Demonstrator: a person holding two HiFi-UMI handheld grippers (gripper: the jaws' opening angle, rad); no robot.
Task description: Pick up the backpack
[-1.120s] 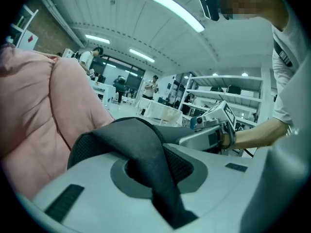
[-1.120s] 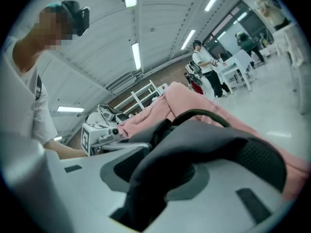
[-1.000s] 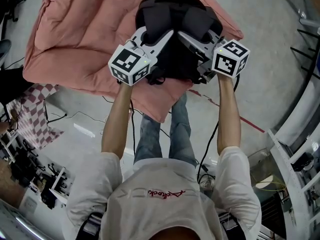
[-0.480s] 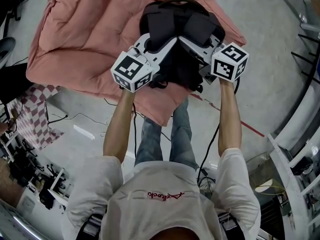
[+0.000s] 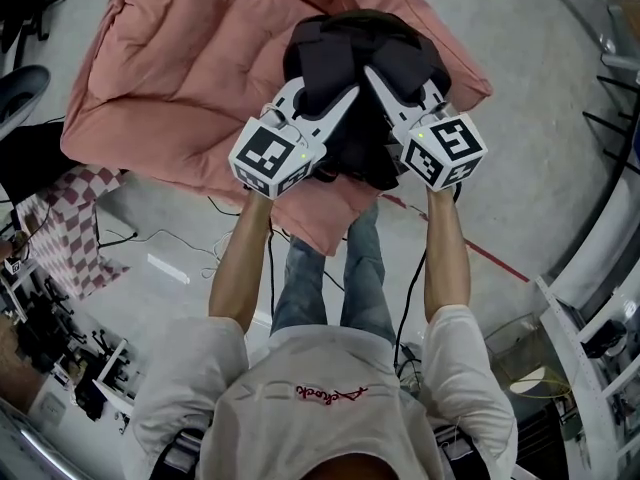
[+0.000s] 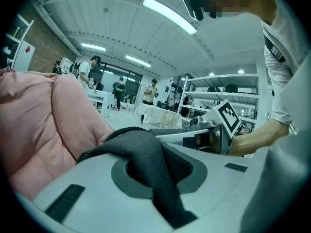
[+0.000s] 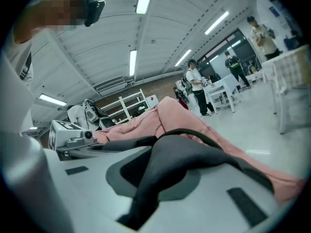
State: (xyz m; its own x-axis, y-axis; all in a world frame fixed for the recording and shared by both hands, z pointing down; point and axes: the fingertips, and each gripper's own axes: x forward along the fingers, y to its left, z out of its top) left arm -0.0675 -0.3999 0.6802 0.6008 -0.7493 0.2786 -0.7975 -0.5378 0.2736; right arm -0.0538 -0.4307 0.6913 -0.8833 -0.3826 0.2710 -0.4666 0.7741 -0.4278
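Observation:
The black backpack (image 5: 362, 63) is over the near corner of a pink quilt (image 5: 190, 68); whether it still touches the quilt is hidden. My left gripper (image 5: 333, 80) reaches into its left side and is shut on a dark shoulder strap (image 6: 148, 164), which runs across its jaws. My right gripper (image 5: 382, 80) reaches in from the right; its jaws have just been closing, and a dark shoulder strap (image 7: 167, 166) lies pinched between them. Both marker cubes sit close together just in front of the person's forearms.
The pink quilt lies on a pale floor (image 5: 520, 78) with a red line (image 5: 480, 248). A checked cloth (image 5: 70, 218) and cables (image 5: 160, 238) lie at the left. Metal racks (image 5: 590, 328) stand at the right. People stand far off in the hall (image 7: 197, 89).
Both grippers have come closer together and risen with the backpack. The right gripper has rolled and its jaws have shut on the strap.

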